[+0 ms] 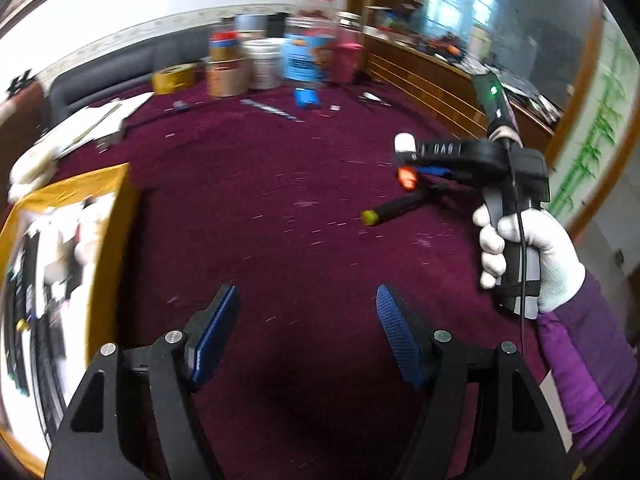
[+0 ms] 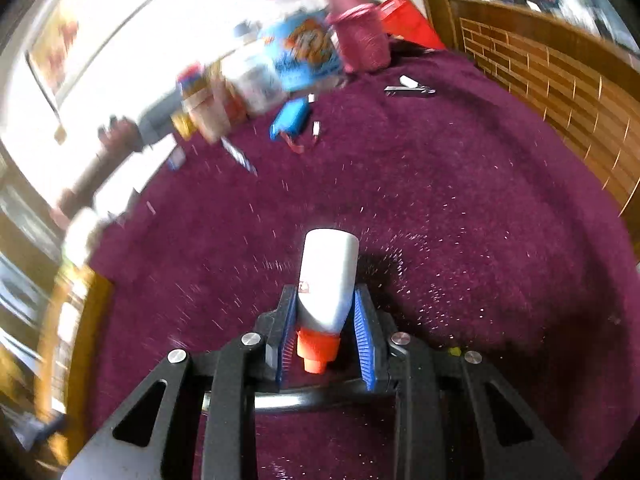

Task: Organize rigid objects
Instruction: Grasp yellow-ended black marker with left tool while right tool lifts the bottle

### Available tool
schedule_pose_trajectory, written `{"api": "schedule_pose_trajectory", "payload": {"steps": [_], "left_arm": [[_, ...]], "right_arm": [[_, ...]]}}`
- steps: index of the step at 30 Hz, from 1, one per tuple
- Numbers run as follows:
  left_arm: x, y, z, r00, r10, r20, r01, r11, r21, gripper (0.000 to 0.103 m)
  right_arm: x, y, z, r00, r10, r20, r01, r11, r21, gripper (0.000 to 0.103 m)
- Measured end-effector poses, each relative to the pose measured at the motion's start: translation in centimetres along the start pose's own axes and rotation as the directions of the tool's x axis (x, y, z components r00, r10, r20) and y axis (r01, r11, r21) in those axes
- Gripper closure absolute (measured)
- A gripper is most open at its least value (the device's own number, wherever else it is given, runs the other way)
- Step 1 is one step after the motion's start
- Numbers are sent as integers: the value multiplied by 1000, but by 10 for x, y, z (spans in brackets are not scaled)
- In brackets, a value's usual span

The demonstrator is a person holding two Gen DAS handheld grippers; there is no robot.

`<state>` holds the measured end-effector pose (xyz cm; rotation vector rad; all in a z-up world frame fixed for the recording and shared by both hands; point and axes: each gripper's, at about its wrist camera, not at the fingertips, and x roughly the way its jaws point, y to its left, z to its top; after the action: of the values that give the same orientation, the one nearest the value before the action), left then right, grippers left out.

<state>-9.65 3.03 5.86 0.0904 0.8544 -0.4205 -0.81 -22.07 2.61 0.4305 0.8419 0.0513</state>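
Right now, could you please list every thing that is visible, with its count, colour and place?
bottle: one, white with orange cap, between right gripper fingers
screwdriver: one, black with yellow end, on cloth
box: one, gold, left, holds blurred items
containers: several, mixed colours, far edge
blue pack: one, before containers
clippers: one, silver, far right
tablecloth: one, maroon
left gripper: open, empty
right gripper: shut on bottle
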Motion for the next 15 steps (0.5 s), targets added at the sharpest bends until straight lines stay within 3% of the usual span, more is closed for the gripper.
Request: {"api": "schedule_pose_trajectory", "payload": {"steps": [4, 7, 11, 15], "left_arm": [[16, -26, 13, 999, -34, -10, 34, 996, 83, 33], [31, -47, 27, 998, -58, -8, 58, 986, 159, 33], [59, -72, 46, 998, -55, -6, 55, 965, 257, 33], [92, -94, 66, 997, -66, -36, 74, 949, 308, 33]], "right_arm": [[-19, -47, 2, 980, 183, 79, -194, 966, 172, 79], [-27, -74, 1, 958, 253, 137, -281, 924, 260, 79], [-24, -85, 0, 951, 273, 141, -305, 899, 314, 79], [-25, -71, 4, 959, 251, 134, -278, 927, 253, 79]]}}
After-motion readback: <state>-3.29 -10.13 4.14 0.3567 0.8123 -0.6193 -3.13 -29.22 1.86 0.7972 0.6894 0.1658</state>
